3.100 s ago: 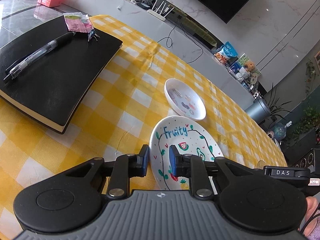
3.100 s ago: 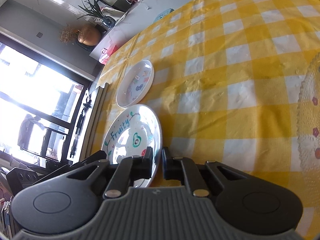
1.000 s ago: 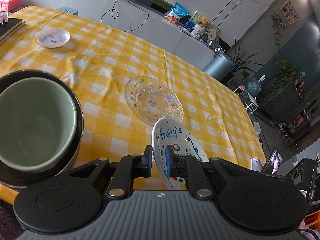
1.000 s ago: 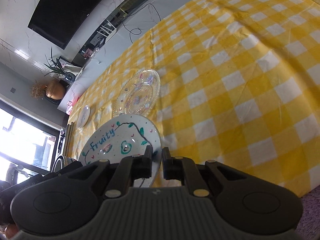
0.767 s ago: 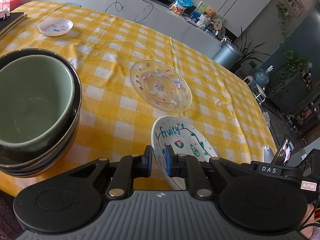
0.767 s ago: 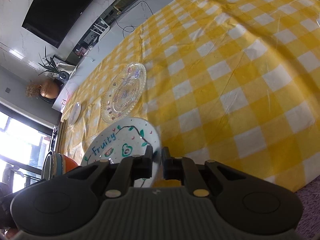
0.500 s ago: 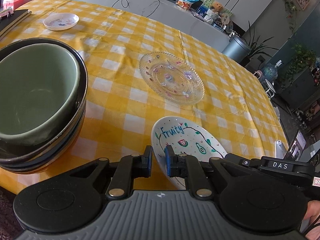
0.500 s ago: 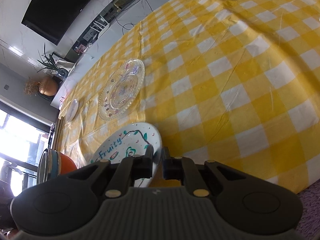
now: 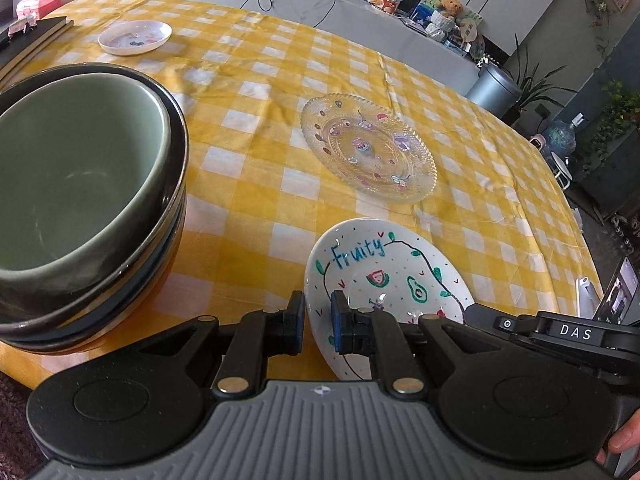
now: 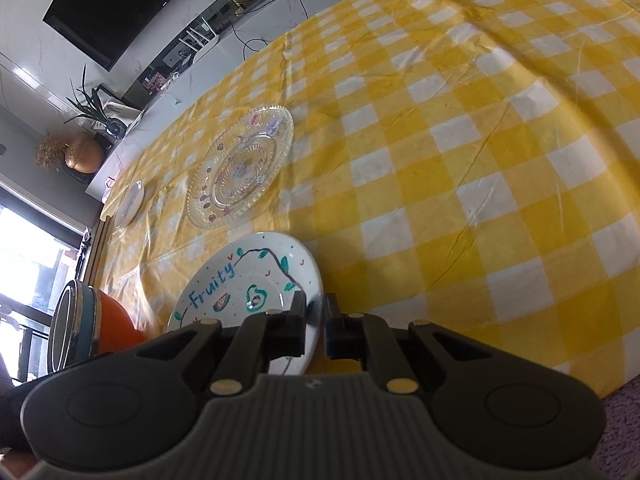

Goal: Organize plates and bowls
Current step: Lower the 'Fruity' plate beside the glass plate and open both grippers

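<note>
A living room surrounds a large table draped in a yellow-and-white checked cloth (image 9: pixel 256 184). A dark television screen (image 10: pixel 120 8) hangs on a marbled wall above a long pale ledge with cables, snack bags and a teddy bear; potted plants and a grey bin (image 9: pixel 494 88) stand beyond the table's far corner.

Largest on the cloth is a stack of bowls (image 9: pixel 80 200) at the near left edge: a sage-green bowl nested in dark-rimmed ones, with an orange bowl at the bottom as the right wrist view shows. Further in lies a clear pressed-glass plate (image 9: pixel 368 148) with small coloured motifs, flat on the cloth and apart from everything else. Nearer the edge is a white plate (image 9: pixel 384 276) with "Fruity" written in blue, plus a drawn vine, watermelon slice and avocado; it sits beside the bowl stack, with a gap between them, and short of the glass plate. A small white saucer (image 9: pixel 135 37) rests far back, near a black notebook (image 9: pixel 32 36) and a pink box (image 9: pixel 38 2).

The left gripper (image 9: pixel 318 322) pinches the near left rim of the Fruity plate, one pad above and one below. The right gripper (image 10: pixel 316 322), its body marked "DAS" in the left view, clamps the opposite rim, jaws nearly together. Whether the plate touches the cloth cannot be told.
</note>
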A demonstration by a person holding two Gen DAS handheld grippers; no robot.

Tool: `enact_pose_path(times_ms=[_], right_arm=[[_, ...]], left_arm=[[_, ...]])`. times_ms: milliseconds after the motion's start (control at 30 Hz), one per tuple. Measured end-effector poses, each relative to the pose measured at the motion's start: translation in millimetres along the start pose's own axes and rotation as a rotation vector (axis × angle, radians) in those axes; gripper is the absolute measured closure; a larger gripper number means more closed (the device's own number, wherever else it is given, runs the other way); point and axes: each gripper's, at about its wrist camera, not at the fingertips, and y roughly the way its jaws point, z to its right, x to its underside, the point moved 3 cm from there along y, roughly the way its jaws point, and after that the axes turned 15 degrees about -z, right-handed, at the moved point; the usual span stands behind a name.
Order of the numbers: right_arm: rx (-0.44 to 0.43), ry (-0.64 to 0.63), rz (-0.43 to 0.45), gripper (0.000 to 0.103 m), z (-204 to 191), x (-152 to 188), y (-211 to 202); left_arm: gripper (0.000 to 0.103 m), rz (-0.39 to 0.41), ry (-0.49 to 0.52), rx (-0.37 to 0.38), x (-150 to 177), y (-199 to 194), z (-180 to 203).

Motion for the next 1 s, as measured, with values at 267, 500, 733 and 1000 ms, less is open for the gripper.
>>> enact_pose_path(times_ms=[267, 500, 733, 1000], right_arm=[[0.023, -0.013, 0.003, 0.096, -6, -5, 8], [0.106, -0.093, 0.016, 0.095, -21, -3, 11], [0.118, -0.098, 0.017, 0.092, -22, -4, 11], [0.178, -0.146, 0.093, 0.074, -33, -2, -3]], left_arm=[[0.088, 0.014, -0.008, -0.049, -5, 1, 1], [0.087, -0.002, -0.016, -0.061, -5, 5, -2], [0.087, -0.005, -0.012, -0.062, -4, 2, -1], [0.064, 0.047, 0.029, -0.060, 1, -3, 9]])
